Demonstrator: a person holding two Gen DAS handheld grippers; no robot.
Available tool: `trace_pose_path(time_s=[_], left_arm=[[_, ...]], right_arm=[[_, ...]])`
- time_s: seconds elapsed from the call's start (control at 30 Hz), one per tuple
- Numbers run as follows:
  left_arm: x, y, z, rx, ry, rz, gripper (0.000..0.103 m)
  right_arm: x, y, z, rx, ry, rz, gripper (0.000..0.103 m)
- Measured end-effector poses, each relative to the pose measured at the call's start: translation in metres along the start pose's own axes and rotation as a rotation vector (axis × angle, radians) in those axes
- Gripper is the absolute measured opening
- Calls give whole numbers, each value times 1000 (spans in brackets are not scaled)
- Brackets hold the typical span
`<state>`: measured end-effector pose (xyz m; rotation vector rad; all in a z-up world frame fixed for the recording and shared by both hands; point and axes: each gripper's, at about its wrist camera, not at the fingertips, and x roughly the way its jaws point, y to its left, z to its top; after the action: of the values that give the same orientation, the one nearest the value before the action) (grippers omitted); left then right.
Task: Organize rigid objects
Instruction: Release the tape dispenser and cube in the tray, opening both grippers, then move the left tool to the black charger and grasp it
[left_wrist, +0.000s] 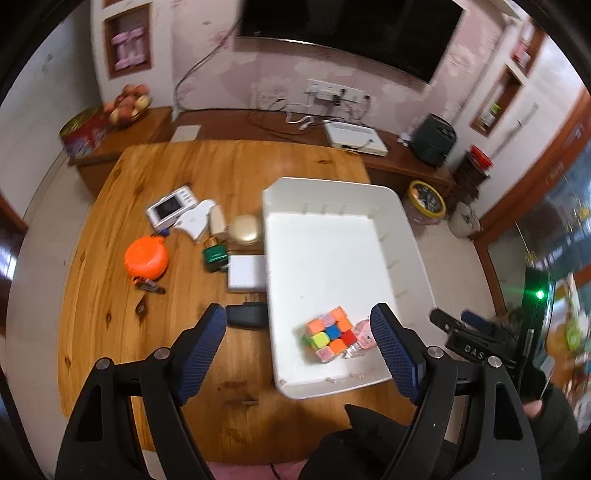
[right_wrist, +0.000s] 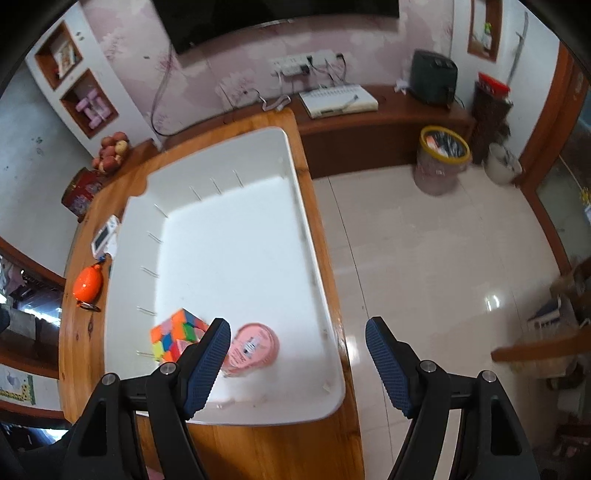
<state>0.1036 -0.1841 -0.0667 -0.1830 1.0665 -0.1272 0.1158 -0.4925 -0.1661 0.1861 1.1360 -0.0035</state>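
Wooden worktop (left_wrist: 236, 166), white bin (left_wrist: 413, 258) on its right side, long edge running close to the worktop's right edge. Inside the bin, near corner: a colour cube (left_wrist: 328, 334) and a pink-lidded tub (left_wrist: 364, 334) just beside it, apparently touching. The rest of the bin floor is bare.

Clutter left of the bin, on the wood: orange round case (left_wrist: 146, 256) with a key ring, white screen device (left_wrist: 170, 208), white clip-like piece (left_wrist: 197, 219), cream oval case (left_wrist: 244, 230), green bottle (left_wrist: 214, 254), white box (left_wrist: 246, 272) against the bin wall, dark block (left_wrist: 246, 314) also against the wall, just ahead of the left finger pad.

Left gripper (left_wrist: 298, 321): spread wide, holding nothing. It hangs above the bin's near-left wall; left pad over the wood, right pad over the bin by the tub.

Right gripper (right_wrist: 297, 332): spread wide, nothing between the pads. Left pad overlaps the cube (right_wrist: 177, 334) and tub (right_wrist: 253, 345) in view; contact cannot be judged. Right pad is out over the tiled floor (right_wrist: 443, 258).

Left view alone shows the full clutter and part of the other gripper at the bin's right. Right view alone shows the tub's lid label, the floor and a yellow-rimmed waste bin (right_wrist: 443, 162); of the clutter only the orange case (right_wrist: 87, 282) and screen device (right_wrist: 105, 238) show.
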Motion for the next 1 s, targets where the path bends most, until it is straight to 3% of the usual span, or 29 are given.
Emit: trace_pose_path(time_s=[0.2,0.43,0.63,0.83,1.0], left_arm=[[10,32,-2,-96,35,85,83],[33,63,-8,-202,129,143,83],[57,69,-18,-206,241,92,83],[79,78,-23,-283,337,63,83],[95,92,-22,-394,370,40,83]], right_arm=[[19,-7,-6,17,69,-32,71],[42,-16,-17,42,175,-38,46],[53,-15,-21,27,230,-34,23],[56,-19,-22,33,242,-58,8],[55,-17,-22,7,248,-67,8]])
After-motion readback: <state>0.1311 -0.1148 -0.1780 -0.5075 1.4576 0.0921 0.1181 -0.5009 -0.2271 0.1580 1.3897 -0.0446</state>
